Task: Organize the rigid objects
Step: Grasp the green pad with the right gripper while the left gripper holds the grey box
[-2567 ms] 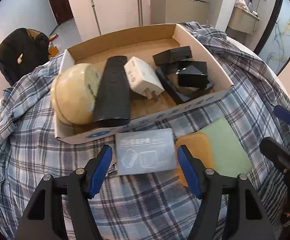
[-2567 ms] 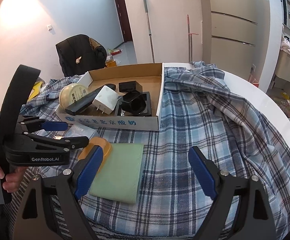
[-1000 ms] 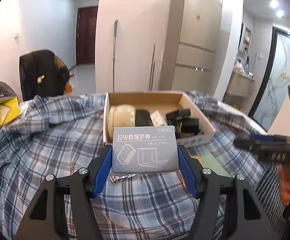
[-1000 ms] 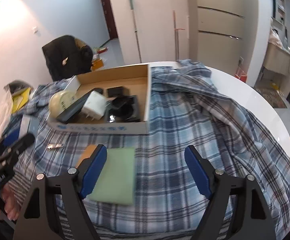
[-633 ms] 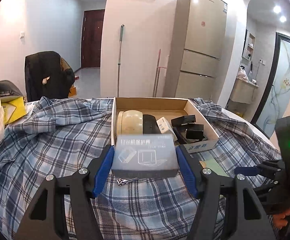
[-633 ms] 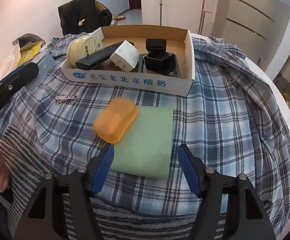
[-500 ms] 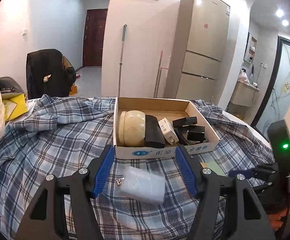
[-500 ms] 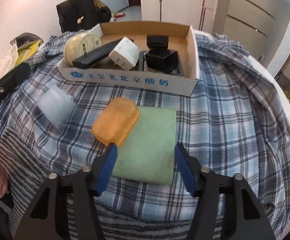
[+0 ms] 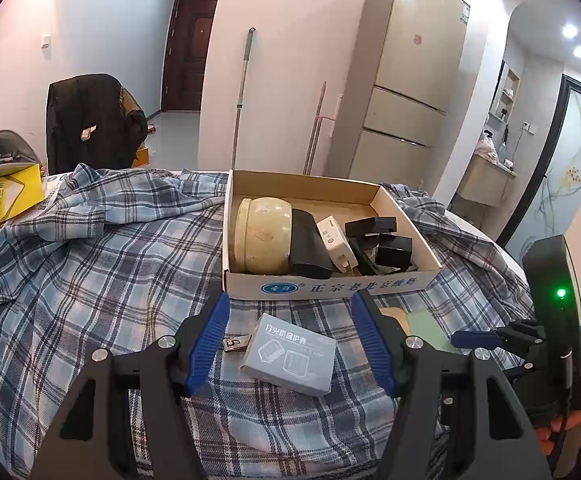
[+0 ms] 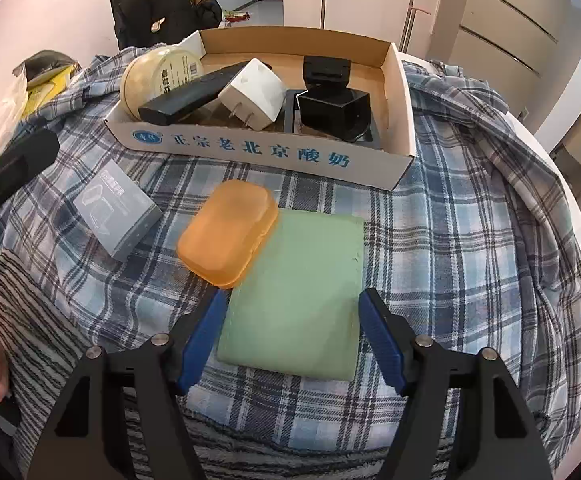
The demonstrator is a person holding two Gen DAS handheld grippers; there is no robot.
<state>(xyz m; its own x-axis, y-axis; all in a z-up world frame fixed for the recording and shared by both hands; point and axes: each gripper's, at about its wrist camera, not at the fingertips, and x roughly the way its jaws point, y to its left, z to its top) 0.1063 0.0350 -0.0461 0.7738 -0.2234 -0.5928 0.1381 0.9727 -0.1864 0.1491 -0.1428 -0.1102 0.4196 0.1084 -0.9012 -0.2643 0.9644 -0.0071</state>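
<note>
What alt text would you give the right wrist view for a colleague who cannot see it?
The right gripper, jaws opening, straddles the near end of a green pad on a plaid cloth. An orange case overlaps the pad's far left corner, a grey box lies left, and a filled cardboard tray sits beyond.

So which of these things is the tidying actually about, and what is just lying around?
Part of the job:
cardboard box
grey carton
orange soap case
green pad
round jar
remote
white plug

Just lying about:
plaid cloth
nail clipper
fridge
mop
</note>
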